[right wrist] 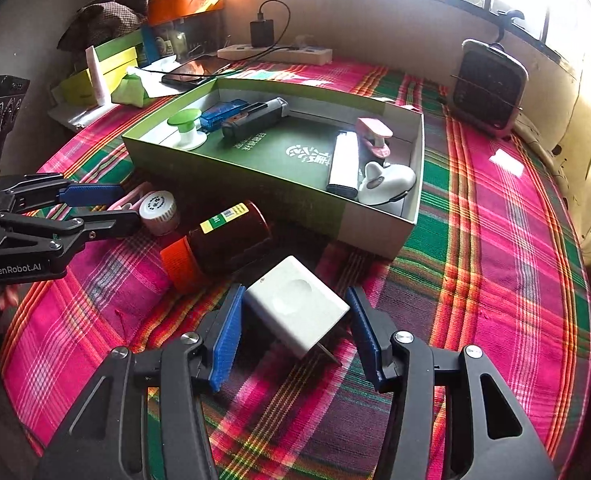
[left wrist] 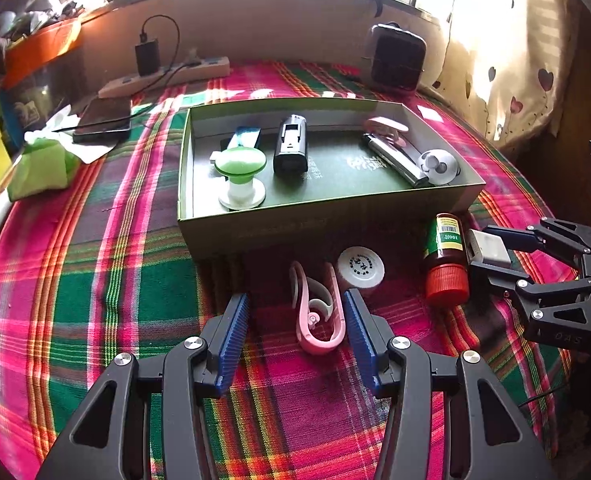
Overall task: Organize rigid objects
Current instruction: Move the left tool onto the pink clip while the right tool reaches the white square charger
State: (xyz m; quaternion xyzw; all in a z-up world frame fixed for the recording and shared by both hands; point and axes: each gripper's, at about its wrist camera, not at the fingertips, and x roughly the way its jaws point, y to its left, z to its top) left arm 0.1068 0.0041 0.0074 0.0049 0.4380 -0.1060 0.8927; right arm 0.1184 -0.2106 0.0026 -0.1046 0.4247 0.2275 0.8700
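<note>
While your right gripper (right wrist: 293, 320) is closing around the white plastic plug adapter (right wrist: 295, 306) on the plaid cloth (right wrist: 495, 280), you're squeezing its flat, stiff sides (light, slippery); your left gripper (left wrist: 297, 320) is standing apart.

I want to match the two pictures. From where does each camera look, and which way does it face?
Left wrist: sits on the left gripper, looks down over the pink clip toward the green box; own blue fingers show.
Right wrist: sits on the right gripper, looks down at the white charger; own fingers show.
Shared: box, brown bottle, each other's gripper.
</note>
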